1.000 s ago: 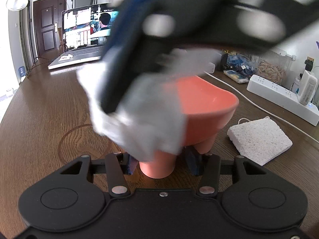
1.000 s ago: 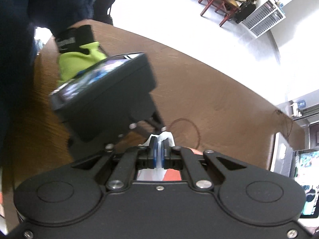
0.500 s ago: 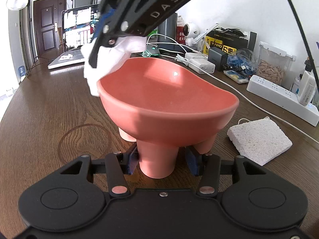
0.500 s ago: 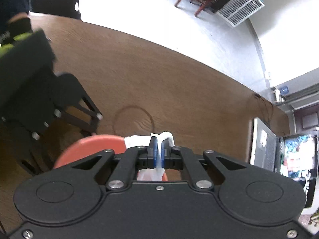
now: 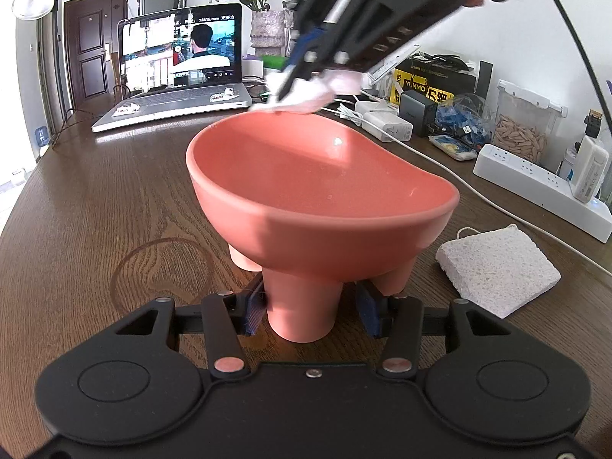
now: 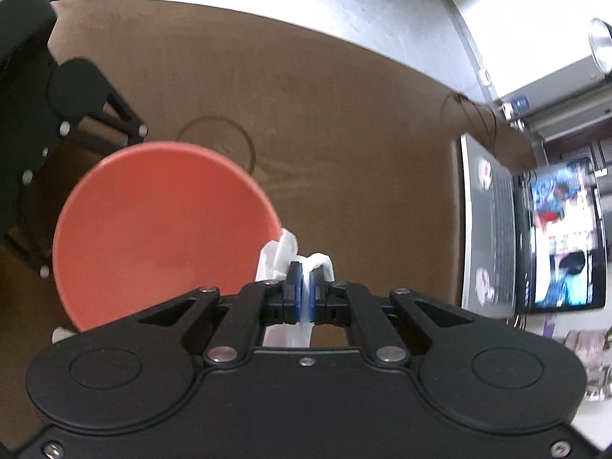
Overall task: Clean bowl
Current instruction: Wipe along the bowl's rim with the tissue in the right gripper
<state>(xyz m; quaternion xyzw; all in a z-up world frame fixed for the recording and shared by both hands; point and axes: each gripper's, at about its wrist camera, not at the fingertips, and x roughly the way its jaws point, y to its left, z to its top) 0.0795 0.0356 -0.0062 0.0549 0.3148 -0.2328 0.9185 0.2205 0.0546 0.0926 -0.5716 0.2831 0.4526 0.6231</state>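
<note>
A salmon-pink bowl (image 5: 325,191) on short legs stands on the brown wooden table (image 5: 95,210). My left gripper (image 5: 310,310) is low at the bowl's near side, its blue pads (image 5: 254,308) closed around the front leg. The right gripper (image 5: 290,84) reaches down from the upper right and is shut on a white cloth (image 5: 313,91), which hangs at the bowl's far rim. In the right wrist view the cloth (image 6: 279,256) bunches between the shut fingers of the right gripper (image 6: 305,279), just past the edge of the bowl (image 6: 160,229). The bowl's inside looks bare.
A white sponge (image 5: 497,267) lies right of the bowl. Behind it run a power strip (image 5: 535,191), chargers and a white cable. An open laptop (image 5: 172,57) sits at the back left, with a vase of flowers (image 5: 264,30) next to it.
The right gripper carried the cloth from the bowl's near side, over the left rim, to the far rim. The bowl and left gripper stayed still.
</note>
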